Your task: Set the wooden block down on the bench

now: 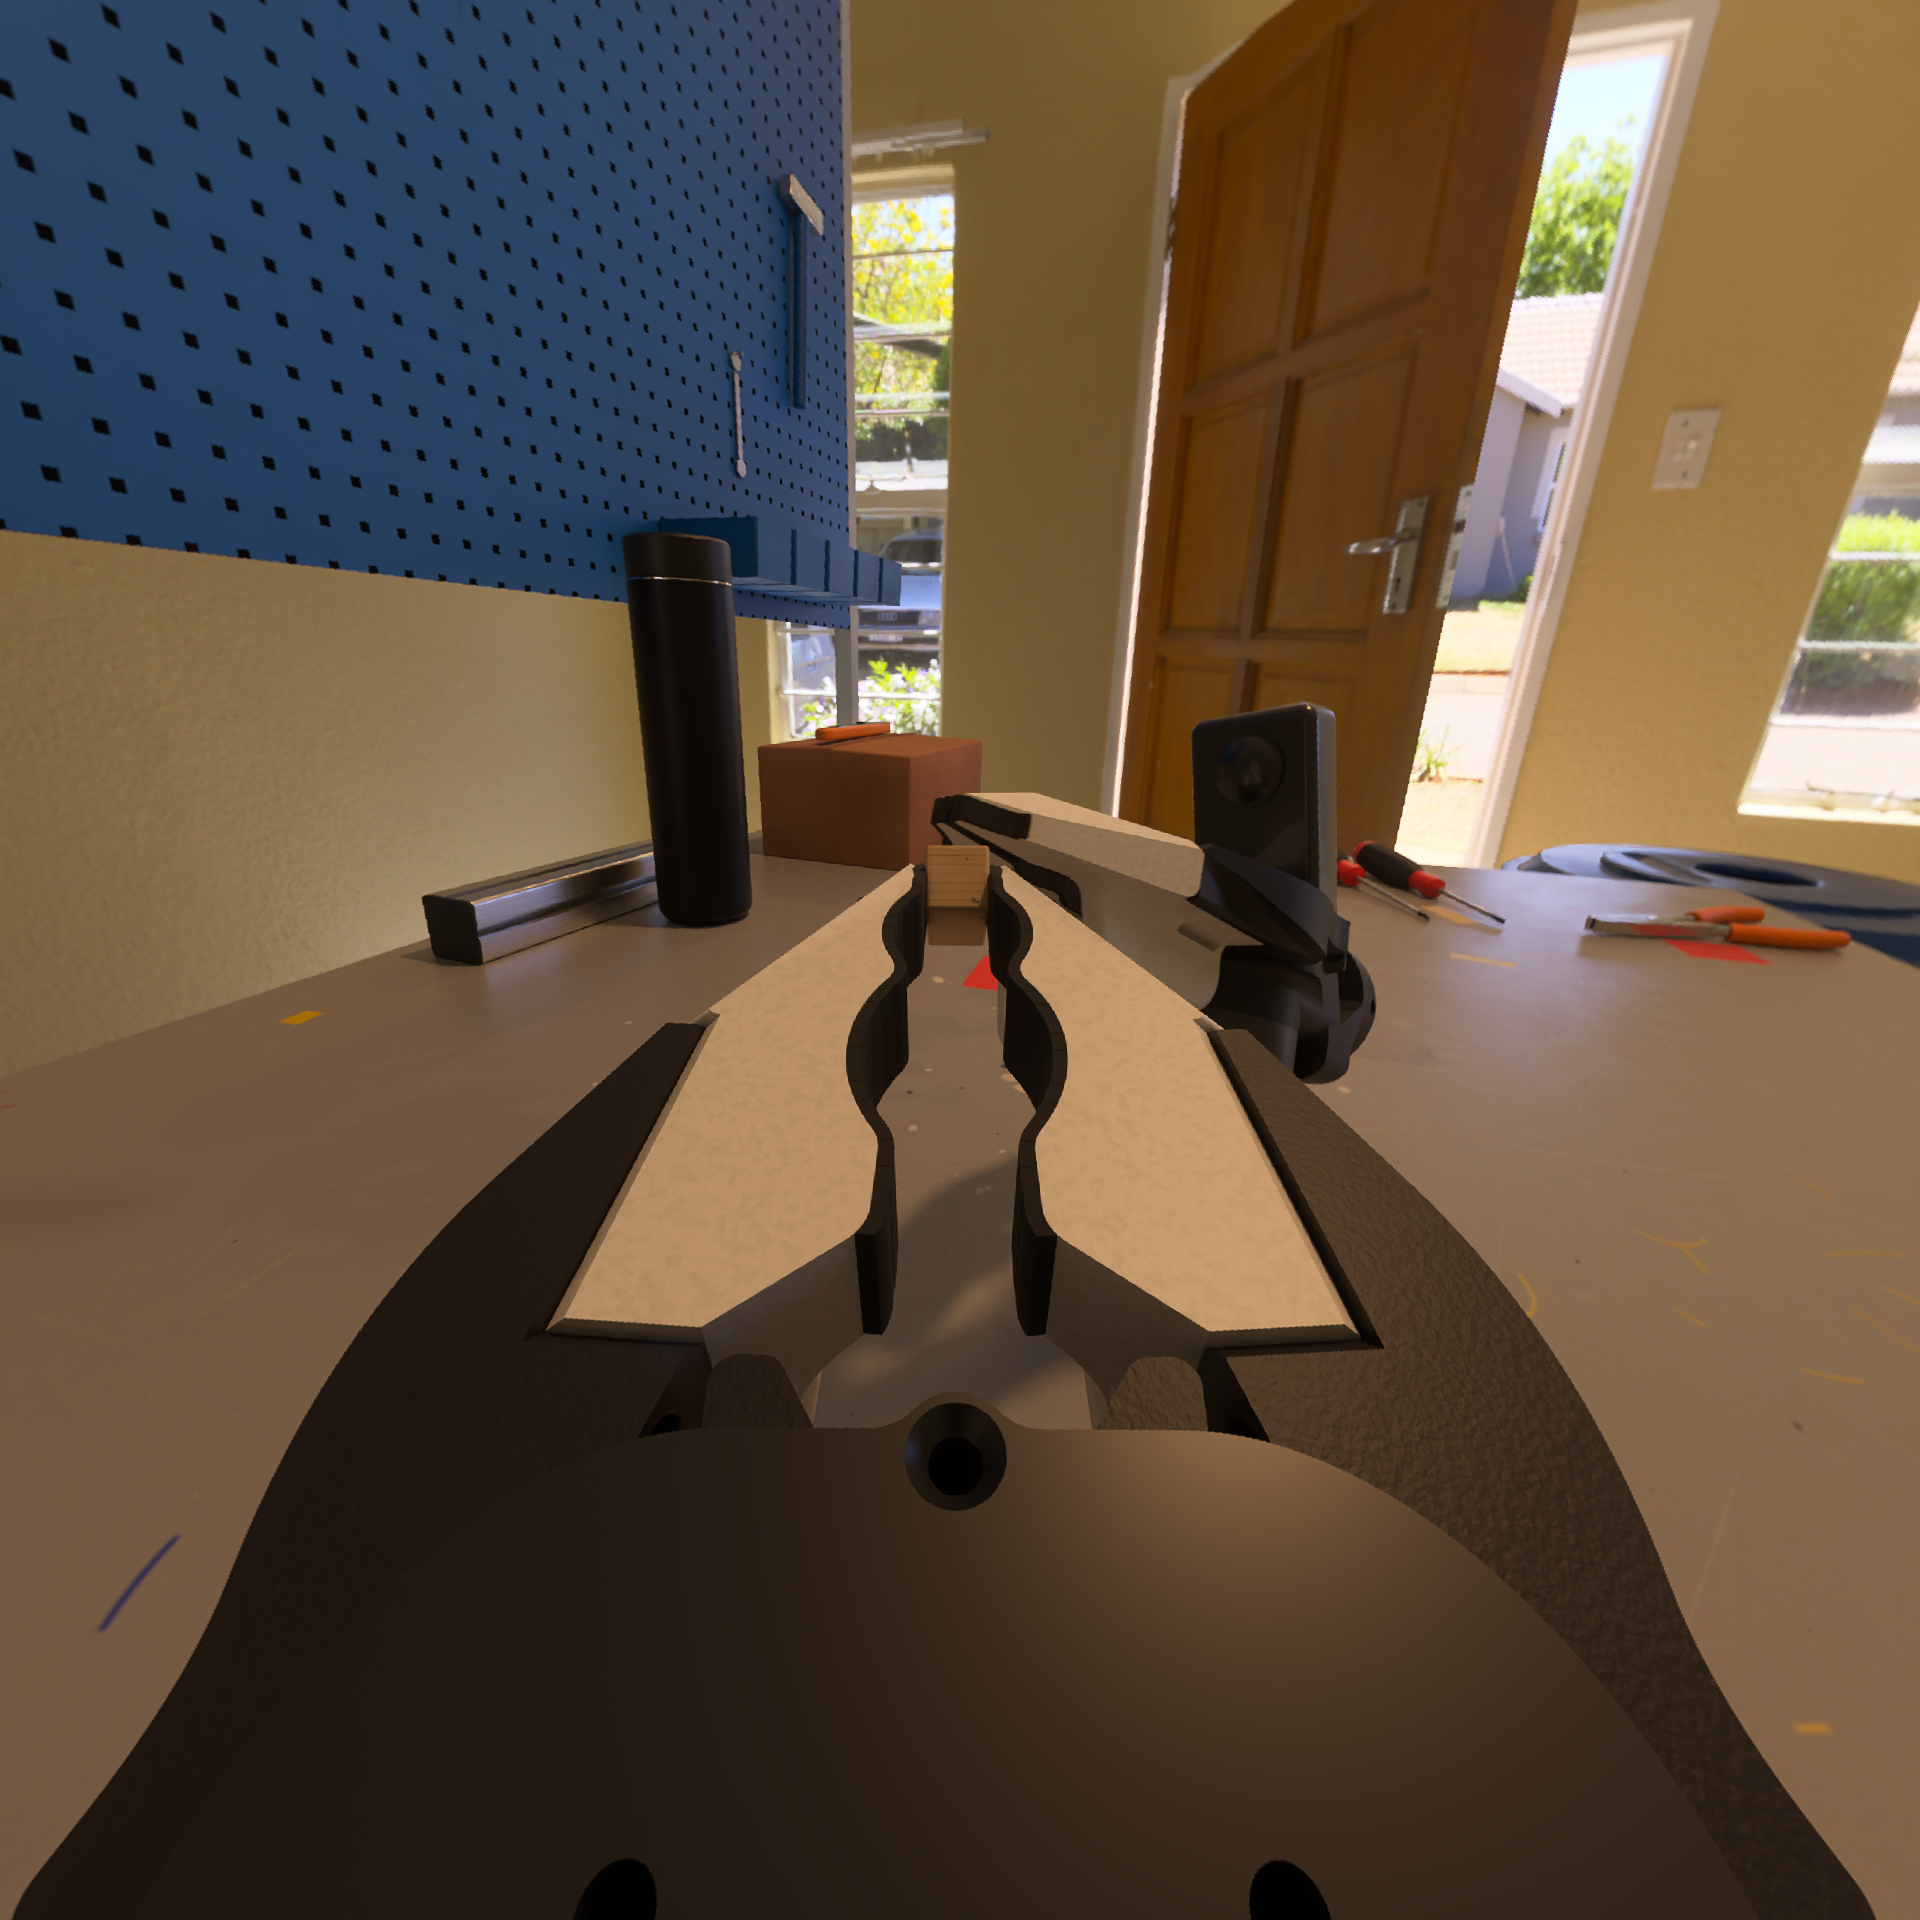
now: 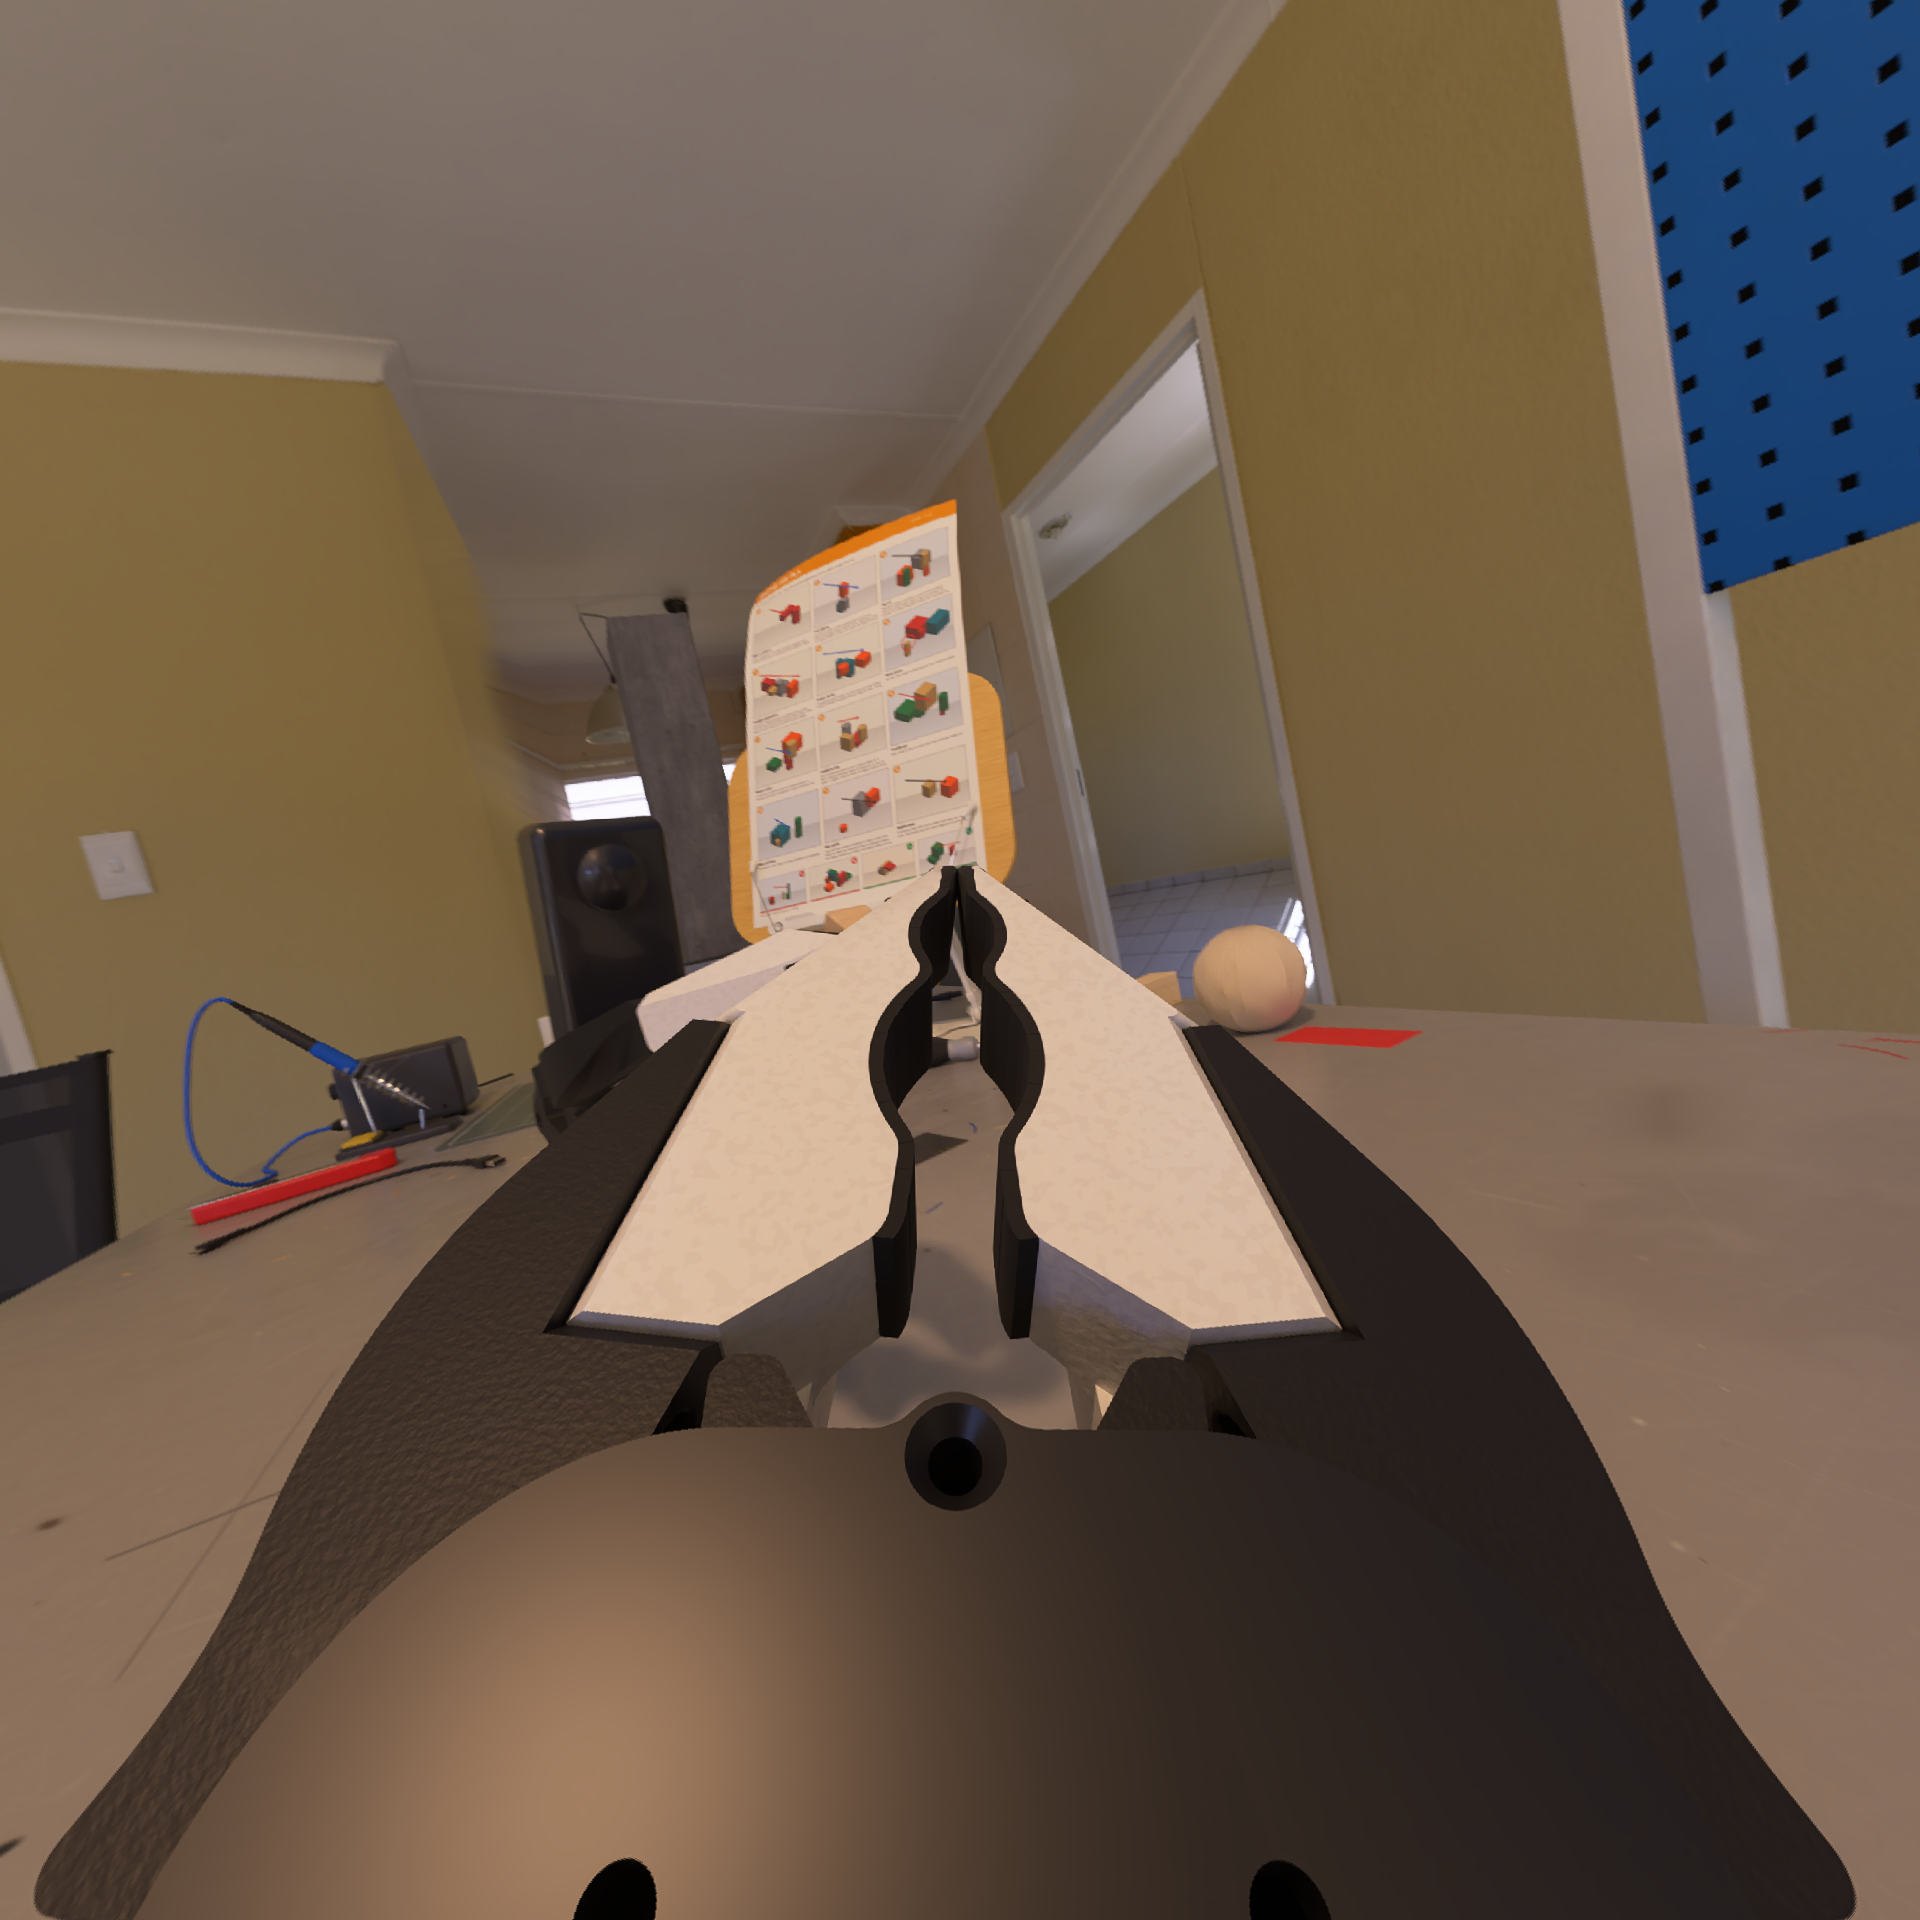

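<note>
Grey bench (image 1: pixel 1558 1195) fills the lower half of both views, scuffed, with flecks of paint. Blue pegboard (image 1: pixel 416 291) takes the upper left of the left wrist frame; a hammer (image 1: pixel 800 281) and a small wrench (image 1: pixel 739 414) hang near its right edge. Open wooden door (image 1: pixel 1320 416) stands upper right of centre. My left gripper (image 1: pixel 956 896) runs up the middle of that frame, its tips clamped on the wooden block (image 1: pixel 957 878), which sits just above centre, held between the fingertips with a shadow on the bench directly under it; I cannot tell whether its underside touches the surface. My right gripper (image 2: pixel 956 881) shows in the left wrist frame just right of the block, tips close to it; in its own view the jaws are pressed together with nothing between them. Behind the block: a brown box (image 1: pixel 868 795) with an orange-handled tool on top, a tall black flask (image 1: pixel 691 727) to its left, a metal bar (image 1: pixel 540 914) lying at the flask's foot. Right edge, mid-height: two red-handled screwdrivers (image 1: pixel 1397 868) and orange-handled pliers (image 1: pixel 1725 927). Right wrist frame: an illustrated instruction sheet (image 2: pixel 857 717) on an orange board stands at centre, a soldering station (image 2: pixel 400 1081) with blue cable at mid-left, a red bar (image 2: pixel 296 1195) below it, a pale ball (image 2: pixel 1249 977) right of centre, red tape (image 2: pixel 1345 1036) beside it.
</note>
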